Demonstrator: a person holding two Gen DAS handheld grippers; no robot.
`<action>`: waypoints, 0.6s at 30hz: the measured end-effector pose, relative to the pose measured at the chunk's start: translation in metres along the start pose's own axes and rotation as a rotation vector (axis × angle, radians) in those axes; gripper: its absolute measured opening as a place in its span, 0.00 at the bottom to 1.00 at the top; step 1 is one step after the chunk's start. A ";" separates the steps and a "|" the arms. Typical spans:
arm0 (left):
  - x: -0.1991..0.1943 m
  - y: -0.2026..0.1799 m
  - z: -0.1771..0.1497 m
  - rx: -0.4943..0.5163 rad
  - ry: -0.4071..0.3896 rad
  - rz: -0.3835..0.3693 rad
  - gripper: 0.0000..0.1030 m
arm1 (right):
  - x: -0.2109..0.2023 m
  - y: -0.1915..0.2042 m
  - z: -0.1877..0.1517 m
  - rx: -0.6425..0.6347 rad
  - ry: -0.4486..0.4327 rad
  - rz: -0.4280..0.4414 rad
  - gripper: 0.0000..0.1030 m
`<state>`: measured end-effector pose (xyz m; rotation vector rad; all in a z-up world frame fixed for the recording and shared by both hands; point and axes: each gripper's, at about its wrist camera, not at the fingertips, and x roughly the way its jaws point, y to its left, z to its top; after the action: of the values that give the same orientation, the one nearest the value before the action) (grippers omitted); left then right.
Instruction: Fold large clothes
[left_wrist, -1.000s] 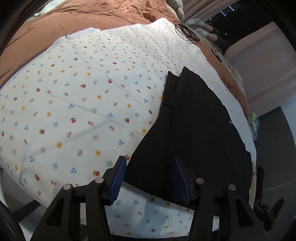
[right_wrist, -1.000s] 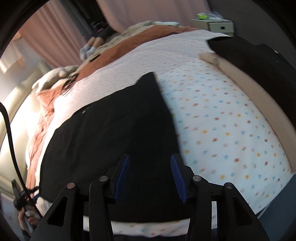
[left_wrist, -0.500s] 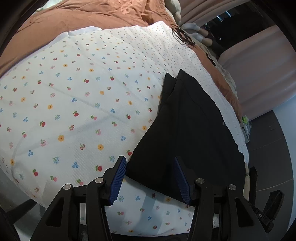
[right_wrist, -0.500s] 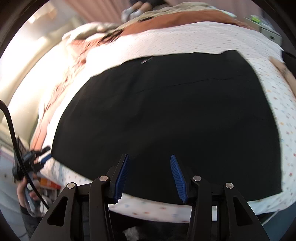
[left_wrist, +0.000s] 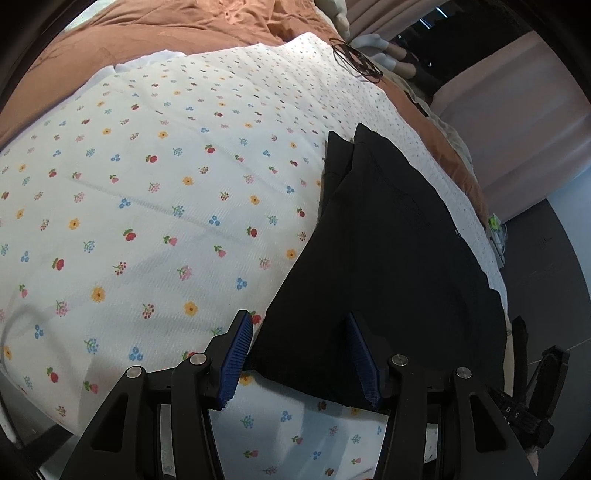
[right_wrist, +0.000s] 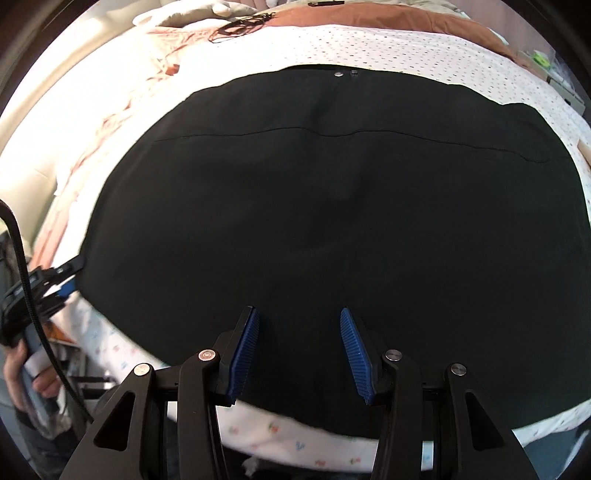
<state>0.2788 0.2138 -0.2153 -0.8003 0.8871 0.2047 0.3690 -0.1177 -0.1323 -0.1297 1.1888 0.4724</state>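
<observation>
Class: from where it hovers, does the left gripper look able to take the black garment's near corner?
Probably yes: the left gripper is open, the black garment lies just ahead, nothing between.

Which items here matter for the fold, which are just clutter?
For the job: black garment, floral sheet it lies on, left tongs, right tongs, both open.

Lying about: brown blanket, tangled black cord, pink curtain.

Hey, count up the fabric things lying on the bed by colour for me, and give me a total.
Black: 1, the garment
White with flowers: 1, the sheet
Rust brown: 1, the blanket
Total: 3
</observation>
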 end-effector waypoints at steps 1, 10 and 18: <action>0.001 -0.001 0.000 0.007 -0.002 0.009 0.53 | 0.005 0.000 0.005 0.004 0.000 -0.020 0.45; 0.005 -0.003 0.003 0.018 -0.001 0.033 0.53 | 0.029 -0.004 0.051 0.014 -0.026 -0.097 0.45; 0.009 -0.007 0.004 0.018 -0.001 0.060 0.53 | 0.039 -0.012 0.088 0.022 -0.051 -0.092 0.45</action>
<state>0.2903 0.2103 -0.2163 -0.7573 0.9111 0.2491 0.4609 -0.0877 -0.1361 -0.1523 1.1328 0.3794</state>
